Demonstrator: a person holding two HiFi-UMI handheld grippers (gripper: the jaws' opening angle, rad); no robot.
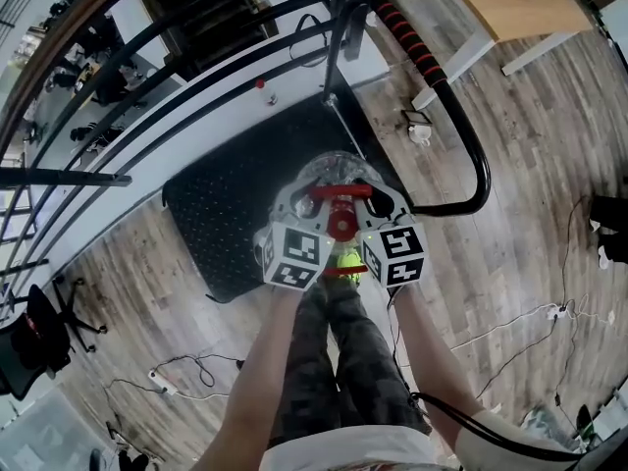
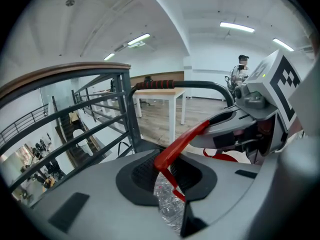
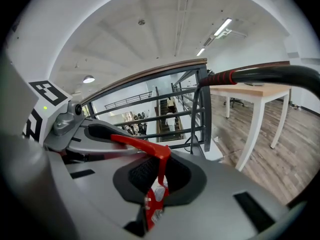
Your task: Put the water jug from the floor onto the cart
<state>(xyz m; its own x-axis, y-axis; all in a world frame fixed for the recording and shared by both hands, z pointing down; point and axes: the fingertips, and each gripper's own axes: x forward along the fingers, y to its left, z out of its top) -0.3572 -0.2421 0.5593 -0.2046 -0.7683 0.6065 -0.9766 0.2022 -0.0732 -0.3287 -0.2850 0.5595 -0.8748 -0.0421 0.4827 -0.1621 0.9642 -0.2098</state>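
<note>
The clear water jug [image 1: 332, 171], with a red cap [image 1: 340, 226], is over the near right part of the cart's black deck [image 1: 226, 214]. I cannot tell whether its base touches the deck. My left gripper [image 1: 310, 198] is shut on the left end of the jug's red handle [image 1: 340, 191]. My right gripper [image 1: 373, 200] is shut on its right end. In the left gripper view the red handle [image 2: 180, 146] crosses the jaws above crinkled clear plastic [image 2: 167, 206]. In the right gripper view the handle [image 3: 142, 144] bends down between the pads over the jug's red label [image 3: 154, 204].
The cart's black push bar [image 1: 469, 145], with a red grip [image 1: 407, 37], curves round the right side. A dark metal railing [image 1: 147, 67] runs behind the cart. A wooden table [image 1: 510, 8] stands at the far right. Cables [image 1: 186, 371] lie on the wood floor by my legs.
</note>
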